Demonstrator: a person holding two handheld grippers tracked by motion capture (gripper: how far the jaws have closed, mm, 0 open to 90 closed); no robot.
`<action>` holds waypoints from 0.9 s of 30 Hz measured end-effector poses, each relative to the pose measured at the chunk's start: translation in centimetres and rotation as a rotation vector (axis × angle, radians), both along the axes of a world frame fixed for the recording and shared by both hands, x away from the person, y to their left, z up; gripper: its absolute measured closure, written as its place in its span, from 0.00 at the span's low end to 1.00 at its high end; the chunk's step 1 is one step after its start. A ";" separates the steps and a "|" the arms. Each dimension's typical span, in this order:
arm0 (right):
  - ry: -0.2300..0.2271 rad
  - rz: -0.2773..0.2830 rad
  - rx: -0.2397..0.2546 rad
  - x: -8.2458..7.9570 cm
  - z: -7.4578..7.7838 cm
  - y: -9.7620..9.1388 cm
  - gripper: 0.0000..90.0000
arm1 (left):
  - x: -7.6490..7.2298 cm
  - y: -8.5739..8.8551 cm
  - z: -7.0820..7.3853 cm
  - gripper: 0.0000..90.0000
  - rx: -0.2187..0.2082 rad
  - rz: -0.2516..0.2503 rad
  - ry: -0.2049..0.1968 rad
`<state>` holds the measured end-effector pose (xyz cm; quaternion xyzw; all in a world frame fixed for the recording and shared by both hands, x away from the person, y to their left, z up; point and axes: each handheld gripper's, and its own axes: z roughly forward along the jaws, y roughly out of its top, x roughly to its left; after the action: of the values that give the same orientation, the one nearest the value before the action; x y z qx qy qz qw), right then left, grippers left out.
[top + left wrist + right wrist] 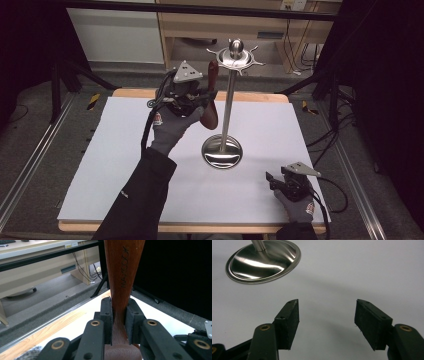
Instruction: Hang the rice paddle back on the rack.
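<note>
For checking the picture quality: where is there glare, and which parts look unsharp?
Right gripper view: bright glare streaks on the steel base. Left gripper view: wooden utensil sharp, its engraved lettering readable, background office softer. High view: evenly lit white mat, dark surroundings.

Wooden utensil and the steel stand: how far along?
Done: the left gripper is shut on the wooden utensil and holds it up near the stand's hooked top ring. In hand: bringing it to a hook. Left: hanging and releasing it. The right gripper rests open on the table.
</note>
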<state>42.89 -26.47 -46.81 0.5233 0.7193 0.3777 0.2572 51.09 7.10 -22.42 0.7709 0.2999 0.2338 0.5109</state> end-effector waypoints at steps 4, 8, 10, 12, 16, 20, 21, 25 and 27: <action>0.000 0.000 -0.001 0.0 0.0 0.0 0.41 | 1.5 1.1 0.7 0.86 0.186 -0.103 -0.191; 0.001 0.002 -0.002 0.0 0.0 0.1 0.41 | 1.3 1.2 0.6 0.86 0.180 -0.080 -0.199; 0.000 0.003 -0.004 0.0 0.0 0.1 0.40 | 1.3 1.3 0.7 0.82 0.186 -0.096 -0.208; 0.000 0.002 -0.005 0.0 0.0 0.1 0.40 | 1.2 1.6 0.7 0.79 0.165 -0.097 -0.198; 0.002 0.000 -0.009 0.0 -0.1 0.1 0.40 | 0.6 2.5 0.7 0.67 0.159 -0.098 -0.212; 0.001 0.000 -0.013 0.0 -0.1 0.1 0.40 | -0.4 3.7 0.4 0.62 0.153 -0.111 -0.236; 0.000 0.000 -0.015 0.0 -0.1 0.2 0.40 | -0.7 4.3 0.2 0.59 0.157 -0.111 -0.237; -0.003 -0.001 -0.022 0.0 -0.1 0.2 0.39 | -1.6 5.6 -0.5 0.55 0.169 -0.106 -0.234; -0.003 -0.001 -0.023 0.0 -0.1 0.2 0.39 | -1.6 6.5 -0.8 0.54 0.222 -0.154 -0.264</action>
<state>42.93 -26.27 -46.93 0.5203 0.7229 0.3700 0.2643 49.52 13.64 -23.18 0.8059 0.1427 0.3248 0.4739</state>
